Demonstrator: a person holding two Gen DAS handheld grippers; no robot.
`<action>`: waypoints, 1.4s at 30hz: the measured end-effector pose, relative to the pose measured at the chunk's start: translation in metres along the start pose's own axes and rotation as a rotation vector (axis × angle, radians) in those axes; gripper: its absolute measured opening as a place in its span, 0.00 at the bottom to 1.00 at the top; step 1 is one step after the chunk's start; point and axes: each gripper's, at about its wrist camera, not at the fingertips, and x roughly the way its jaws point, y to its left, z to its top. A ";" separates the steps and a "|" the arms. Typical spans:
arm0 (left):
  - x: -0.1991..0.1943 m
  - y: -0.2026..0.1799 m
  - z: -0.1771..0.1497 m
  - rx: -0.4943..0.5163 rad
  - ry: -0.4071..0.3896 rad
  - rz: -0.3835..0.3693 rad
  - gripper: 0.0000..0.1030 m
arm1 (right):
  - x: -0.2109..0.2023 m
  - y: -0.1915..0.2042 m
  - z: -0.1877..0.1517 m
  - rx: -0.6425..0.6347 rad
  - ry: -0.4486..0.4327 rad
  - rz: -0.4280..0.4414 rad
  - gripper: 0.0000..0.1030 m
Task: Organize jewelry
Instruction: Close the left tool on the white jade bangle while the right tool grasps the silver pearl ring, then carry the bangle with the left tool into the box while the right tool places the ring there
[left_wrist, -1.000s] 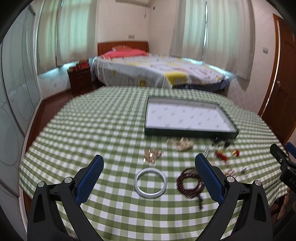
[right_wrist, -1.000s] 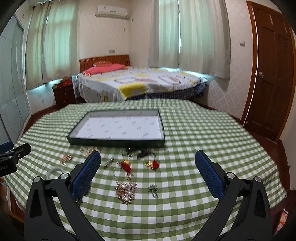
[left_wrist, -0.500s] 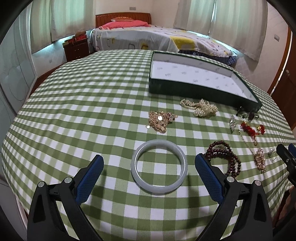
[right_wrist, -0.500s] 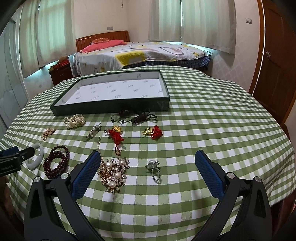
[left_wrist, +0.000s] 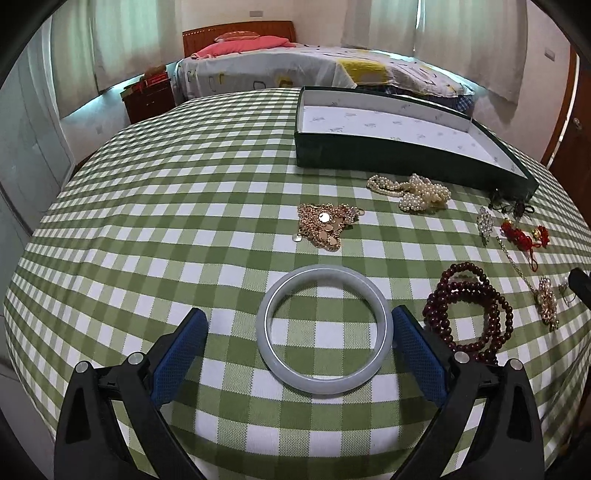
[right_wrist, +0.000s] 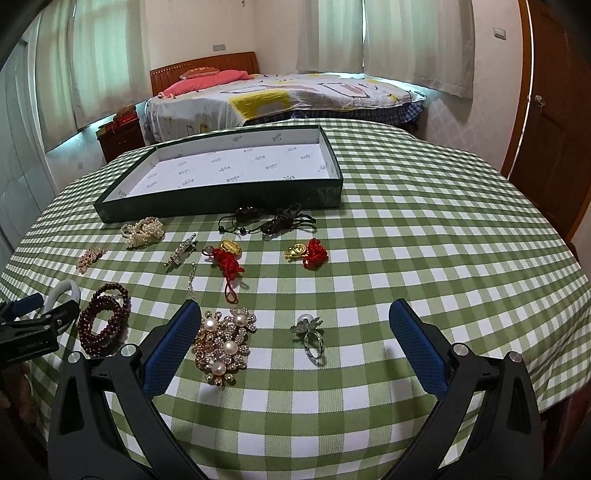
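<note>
My left gripper (left_wrist: 297, 338) is open with its blue pads on either side of a pale jade bangle (left_wrist: 322, 329) lying flat on the green checked tablecloth (left_wrist: 166, 229). The right pad is close to the bangle's rim. Dark red beads (left_wrist: 471, 310), a gold coin chain (left_wrist: 327, 225) and pearls (left_wrist: 417, 192) lie beyond. My right gripper (right_wrist: 293, 343) is open and empty, low over a pearl flower brooch (right_wrist: 223, 341) and a silver ring (right_wrist: 310, 332). The dark green tray (right_wrist: 207, 208) with a white liner stands behind, with nothing in it.
Red knot charms (right_wrist: 314, 253), a black cord piece (right_wrist: 273, 219) and a crystal clip (right_wrist: 181, 253) lie before the tray. The table's rounded edge runs close under both grippers. A bed (right_wrist: 280, 96) and a wooden door (right_wrist: 554, 110) stand beyond the table.
Both grippers have dropped and moved forward toward the table. The left pads now flank the bangle. The right gripper is closer over the brooch and ring. No jewelry has moved.
</note>
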 end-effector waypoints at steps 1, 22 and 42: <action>0.000 0.000 0.000 0.001 -0.001 -0.001 0.93 | 0.001 0.000 0.000 0.001 0.001 0.001 0.96; -0.005 0.008 0.005 -0.007 -0.039 -0.011 0.66 | 0.010 -0.009 -0.001 0.012 0.023 -0.039 0.92; -0.004 0.015 0.005 -0.024 -0.045 0.012 0.66 | 0.017 -0.011 -0.009 0.001 0.070 0.012 0.20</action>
